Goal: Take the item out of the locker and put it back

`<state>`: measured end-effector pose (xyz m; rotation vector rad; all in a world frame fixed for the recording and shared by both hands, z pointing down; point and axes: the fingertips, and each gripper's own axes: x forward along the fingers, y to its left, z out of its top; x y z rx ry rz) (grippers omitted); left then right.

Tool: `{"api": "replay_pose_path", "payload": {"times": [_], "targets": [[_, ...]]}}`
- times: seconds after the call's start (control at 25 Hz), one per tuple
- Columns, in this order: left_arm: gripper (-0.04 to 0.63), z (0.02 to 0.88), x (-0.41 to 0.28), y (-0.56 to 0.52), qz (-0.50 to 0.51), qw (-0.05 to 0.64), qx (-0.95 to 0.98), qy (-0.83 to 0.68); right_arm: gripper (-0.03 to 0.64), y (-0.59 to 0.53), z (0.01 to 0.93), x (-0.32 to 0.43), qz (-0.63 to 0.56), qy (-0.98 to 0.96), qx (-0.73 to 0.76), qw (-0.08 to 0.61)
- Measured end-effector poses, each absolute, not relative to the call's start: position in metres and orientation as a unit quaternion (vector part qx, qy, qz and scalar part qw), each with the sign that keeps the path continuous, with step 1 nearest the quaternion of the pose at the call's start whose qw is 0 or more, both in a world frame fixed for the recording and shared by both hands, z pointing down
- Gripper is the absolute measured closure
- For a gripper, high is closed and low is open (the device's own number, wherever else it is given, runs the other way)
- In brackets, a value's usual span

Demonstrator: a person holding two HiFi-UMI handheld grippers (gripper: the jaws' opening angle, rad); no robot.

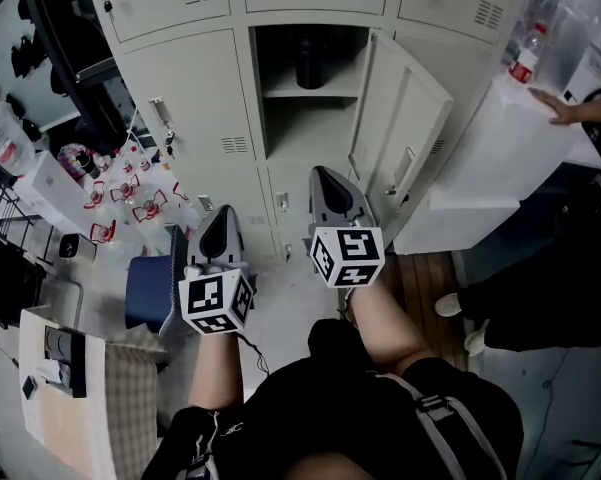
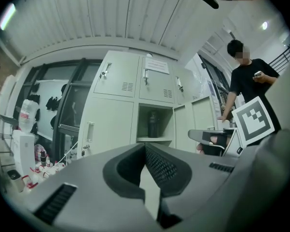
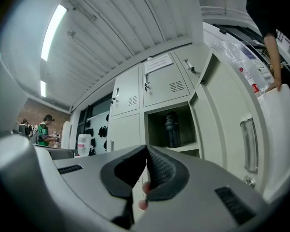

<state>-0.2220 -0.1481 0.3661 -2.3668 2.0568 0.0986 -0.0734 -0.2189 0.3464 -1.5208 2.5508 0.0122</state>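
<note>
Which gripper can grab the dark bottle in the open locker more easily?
Probably the right gripper: it points at the open grey metal locker compartment holding the tall dark bottle. The left gripper sits before a closed door. Both are shut.

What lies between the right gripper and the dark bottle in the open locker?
Nothing: the right gripper view shows only open air between the right gripper and the bottle on the locker shelf.
</note>
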Motion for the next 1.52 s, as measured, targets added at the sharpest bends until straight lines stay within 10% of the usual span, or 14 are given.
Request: {"api": "replay_pose_path", "payload": {"times": [0.64, 1.08, 1.52], "targets": [[0.584, 0.367, -0.211, -0.252, 0.026, 0.008, -0.770, 0.637, 0.562, -0.323, 0.334, -0.066, 0.023, 0.830, -0.546, 0.114], [0.584, 0.357, -0.215, -0.331, 0.028, 0.019, -0.776, 0.630, 0.285, -0.429, 0.309, -0.079, 0.036, 0.826, -0.555, 0.094], [0.584, 0.358, -0.237, -0.374, 0.028, 0.024, -0.763, 0.645, 0.169, -0.524, 0.292, -0.092, 0.023, 0.818, -0.571, 0.061]]}}
